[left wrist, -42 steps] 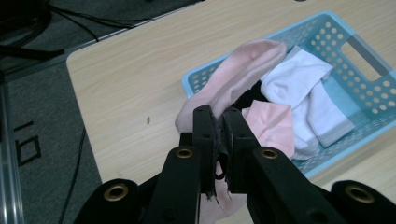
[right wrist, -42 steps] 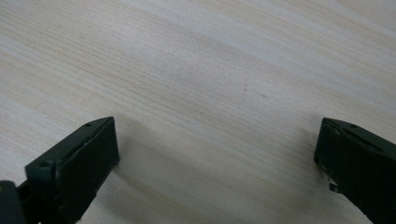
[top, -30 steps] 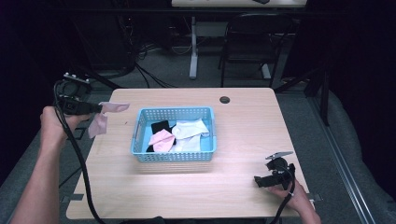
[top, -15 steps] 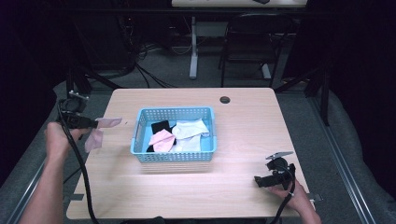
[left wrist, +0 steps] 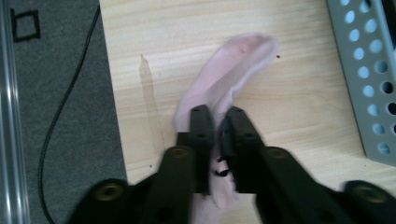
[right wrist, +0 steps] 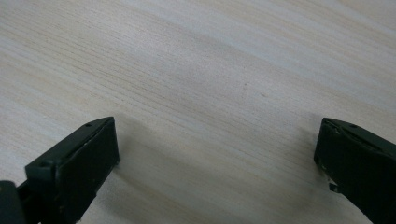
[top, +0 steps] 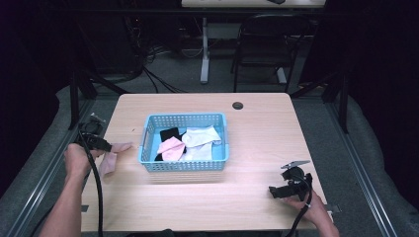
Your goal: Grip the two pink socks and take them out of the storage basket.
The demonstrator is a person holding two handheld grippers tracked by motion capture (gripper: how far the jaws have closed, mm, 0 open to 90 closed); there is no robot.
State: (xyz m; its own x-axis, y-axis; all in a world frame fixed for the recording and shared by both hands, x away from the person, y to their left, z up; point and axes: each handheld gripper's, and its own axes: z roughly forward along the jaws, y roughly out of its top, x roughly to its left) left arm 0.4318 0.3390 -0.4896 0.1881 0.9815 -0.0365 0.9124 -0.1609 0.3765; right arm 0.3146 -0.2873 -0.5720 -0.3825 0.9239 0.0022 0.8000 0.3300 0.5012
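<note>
A pale pink sock lies on the wooden table left of a blue plastic basket. My left gripper is low over that sock, close to the table's left edge. In the left gripper view the sock stretches away from the jaws, and my left gripper has just been opening: its jaws stand slightly apart with the sock's near end between them. The basket holds a pink sock, white socks and a black one. My right gripper rests near the front right corner, open over bare wood.
The basket wall is just right of the laid sock. The table's left edge and grey carpet are close on the other side. A black grommet sits at the table's far edge. A chair stands behind the table.
My left hand has come down from above the table with the pink sock, which hung in the air before and now lies on the wood. The right gripper has stayed put.
</note>
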